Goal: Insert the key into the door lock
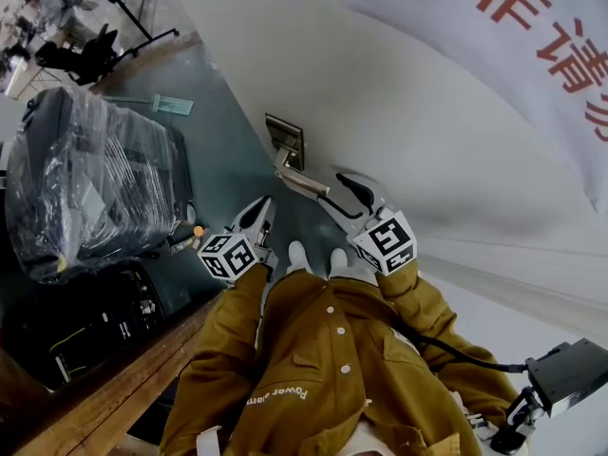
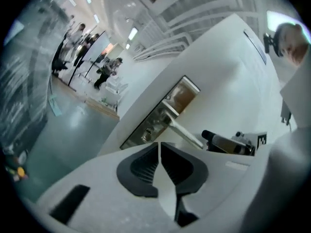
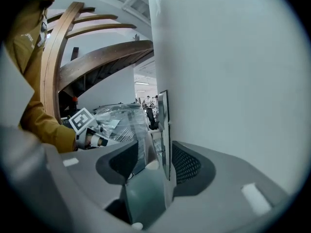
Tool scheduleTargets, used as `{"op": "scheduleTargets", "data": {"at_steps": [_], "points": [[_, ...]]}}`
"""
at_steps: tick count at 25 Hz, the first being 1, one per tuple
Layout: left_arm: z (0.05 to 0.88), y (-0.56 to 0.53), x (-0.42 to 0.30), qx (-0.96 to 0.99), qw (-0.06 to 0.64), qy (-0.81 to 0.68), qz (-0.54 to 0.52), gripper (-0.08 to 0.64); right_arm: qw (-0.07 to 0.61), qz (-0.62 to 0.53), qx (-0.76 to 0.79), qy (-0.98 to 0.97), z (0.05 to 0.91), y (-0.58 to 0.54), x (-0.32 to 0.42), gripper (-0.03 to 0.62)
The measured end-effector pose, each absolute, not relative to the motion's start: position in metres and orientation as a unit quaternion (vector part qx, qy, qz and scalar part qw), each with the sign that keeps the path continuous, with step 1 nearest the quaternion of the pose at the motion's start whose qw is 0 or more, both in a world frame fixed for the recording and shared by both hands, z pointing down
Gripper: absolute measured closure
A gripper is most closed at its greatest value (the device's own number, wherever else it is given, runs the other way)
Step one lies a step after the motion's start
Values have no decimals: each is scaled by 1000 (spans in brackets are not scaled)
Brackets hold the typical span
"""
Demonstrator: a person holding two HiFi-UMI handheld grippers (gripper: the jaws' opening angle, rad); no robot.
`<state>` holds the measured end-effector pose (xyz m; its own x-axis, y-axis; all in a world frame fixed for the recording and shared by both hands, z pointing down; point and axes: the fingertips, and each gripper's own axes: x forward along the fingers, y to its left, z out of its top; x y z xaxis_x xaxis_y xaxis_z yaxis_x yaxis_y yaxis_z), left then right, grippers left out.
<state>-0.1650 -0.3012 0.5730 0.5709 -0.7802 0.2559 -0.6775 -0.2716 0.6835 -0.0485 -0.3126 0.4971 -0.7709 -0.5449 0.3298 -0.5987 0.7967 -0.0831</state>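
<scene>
The metal lock plate (image 1: 285,140) with its lever handle (image 1: 302,181) sits on the white door (image 1: 408,112). My right gripper (image 1: 340,200) is open, its jaws standing on either side of the lever's free end without pressing on it; in the right gripper view the lever (image 3: 151,165) shows end-on between them, below the plate's edge (image 3: 163,115). My left gripper (image 1: 260,215) hovers just left of the handle, jaws together. In the left gripper view its pads (image 2: 146,166) meet, and no key shows between them. Ahead lie the plate (image 2: 160,113), lever (image 2: 184,130) and lock cylinder (image 2: 146,136).
A black machine wrapped in clear film (image 1: 90,179) stands on the teal floor (image 1: 218,141) to the left. A curved wooden rail (image 1: 104,388) runs near my body. Red lettering (image 1: 551,36) marks the door's upper right. People (image 1: 57,27) stand far off.
</scene>
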Motion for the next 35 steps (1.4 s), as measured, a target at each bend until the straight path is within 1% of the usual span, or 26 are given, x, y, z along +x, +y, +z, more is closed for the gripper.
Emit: {"op": "scheduleTargets", "data": {"at_steps": [1, 2, 3, 4, 5, 9, 15, 35], "points": [[561, -296, -164, 803, 363, -470, -49, 557, 139, 89, 311, -936, 490, -311, -46, 378], [550, -290, -162, 810, 335, -480, -32, 560, 132, 83, 320, -935, 484, -311, -42, 407], [539, -285, -159, 816, 311, -487, -14, 560, 125, 76, 333, -932, 478, -310, -39, 478], [530, -281, -155, 821, 291, -491, 1, 560, 118, 70, 345, -929, 473, -310, -35, 566], [521, -277, -151, 824, 276, -495, 12, 560, 114, 66, 353, -926, 471, -309, -33, 586], [499, -265, -138, 827, 239, -507, 36, 560, 109, 73, 356, -925, 472, -303, -36, 586], [485, -256, -119, 834, 216, -506, 41, 560, 112, 90, 353, -925, 480, -299, -40, 587], [483, -248, -88, 848, 223, -479, 37, 560, 116, 114, 365, -917, 492, -294, -28, 588]]}}
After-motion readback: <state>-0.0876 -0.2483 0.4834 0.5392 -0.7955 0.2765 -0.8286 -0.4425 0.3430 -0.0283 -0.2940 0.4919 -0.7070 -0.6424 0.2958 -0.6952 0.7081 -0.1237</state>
